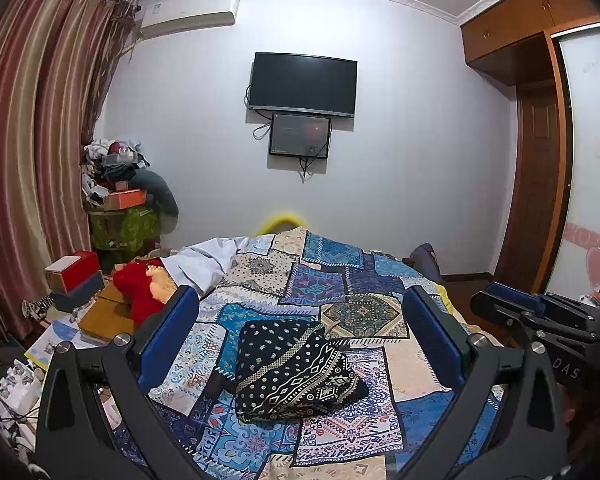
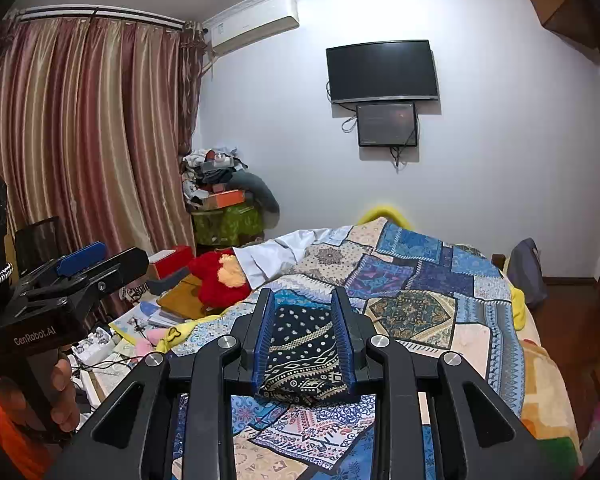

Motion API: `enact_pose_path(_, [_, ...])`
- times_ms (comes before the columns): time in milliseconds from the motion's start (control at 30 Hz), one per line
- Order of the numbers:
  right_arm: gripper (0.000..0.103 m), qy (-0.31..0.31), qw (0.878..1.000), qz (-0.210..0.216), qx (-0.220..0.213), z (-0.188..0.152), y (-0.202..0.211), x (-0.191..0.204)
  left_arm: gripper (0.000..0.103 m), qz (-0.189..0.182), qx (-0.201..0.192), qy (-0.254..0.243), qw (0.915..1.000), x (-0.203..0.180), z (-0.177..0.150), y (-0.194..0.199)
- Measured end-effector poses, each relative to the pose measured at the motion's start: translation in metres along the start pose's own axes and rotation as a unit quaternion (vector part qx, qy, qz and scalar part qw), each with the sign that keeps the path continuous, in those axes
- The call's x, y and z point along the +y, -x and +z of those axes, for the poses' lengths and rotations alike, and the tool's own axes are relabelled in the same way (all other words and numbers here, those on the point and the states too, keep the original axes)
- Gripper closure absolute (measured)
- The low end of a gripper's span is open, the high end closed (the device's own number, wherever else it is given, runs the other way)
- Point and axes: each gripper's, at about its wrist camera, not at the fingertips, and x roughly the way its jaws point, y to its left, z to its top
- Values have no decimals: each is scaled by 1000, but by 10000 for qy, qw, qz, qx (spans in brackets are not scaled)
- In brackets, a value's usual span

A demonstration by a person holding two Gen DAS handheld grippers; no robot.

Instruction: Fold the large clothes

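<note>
A black garment with white dots and patterned bands (image 1: pixel 296 368) lies folded into a compact bundle on the patchwork bedspread (image 1: pixel 340 280). My left gripper (image 1: pixel 300 300) is wide open above it, holding nothing; its blue pads stand apart on either side. The right gripper also shows at this view's right edge (image 1: pixel 540 312). In the right wrist view the same bundle (image 2: pixel 304 352) lies between the right gripper (image 2: pixel 303 300) fingers, which are partly open and held above the cloth, not gripping it. The left gripper (image 2: pixel 84 268) shows at the left, held by a hand.
A white cloth (image 1: pixel 204 260) and a red plush toy (image 1: pixel 140 292) lie at the bed's far left. Boxes, books and clutter (image 1: pixel 72 280) crowd the floor on the left below the curtain. A wardrobe (image 1: pixel 532 120) stands on the right; a TV (image 1: pixel 302 84) hangs ahead.
</note>
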Motion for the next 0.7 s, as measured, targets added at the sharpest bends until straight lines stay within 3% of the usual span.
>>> enact_pose_path(700, [78, -28, 10000, -23, 42, -2, -2, 3, 0, -88, 63, 30, 9999, 4, 0, -7])
